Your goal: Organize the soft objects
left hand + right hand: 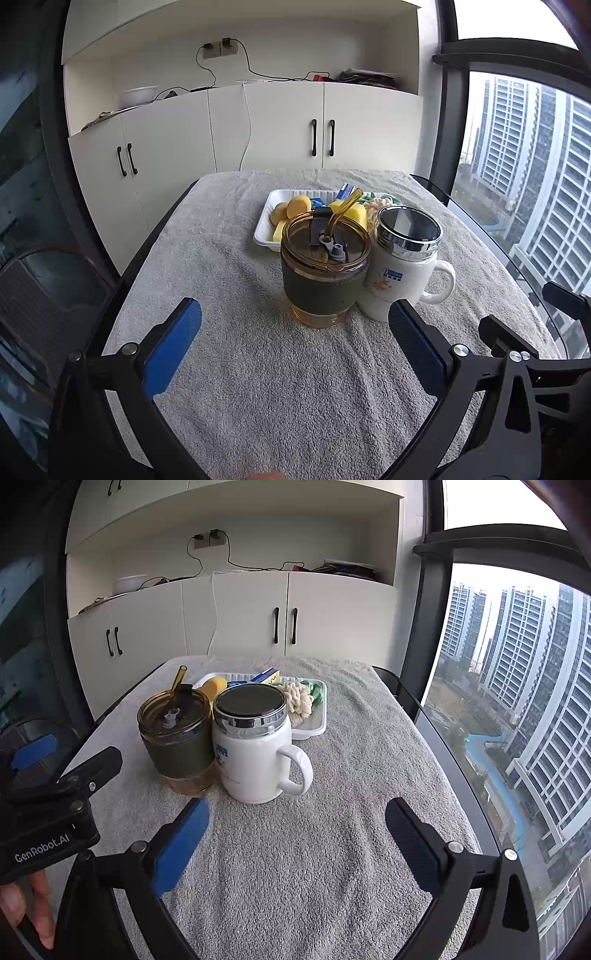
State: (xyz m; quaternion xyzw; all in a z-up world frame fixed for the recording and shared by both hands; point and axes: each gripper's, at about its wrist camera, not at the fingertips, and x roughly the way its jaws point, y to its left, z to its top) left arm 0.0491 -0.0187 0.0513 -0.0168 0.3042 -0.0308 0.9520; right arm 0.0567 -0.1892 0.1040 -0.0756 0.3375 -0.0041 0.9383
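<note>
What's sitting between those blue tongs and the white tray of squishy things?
In both wrist views, an amber glass cup with a straw and a white lidded mug stand side by side between the open tongs and the tray.

Tumbler point(325, 273), mug point(402, 266) block tray point(264, 225); near towel point(277, 387) open.

Both wrist cams face fwd, share mug point(402, 273), tray point(317, 720)

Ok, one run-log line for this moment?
left tool open, empty | right tool open, empty | soft items in tray | cups in front
</note>
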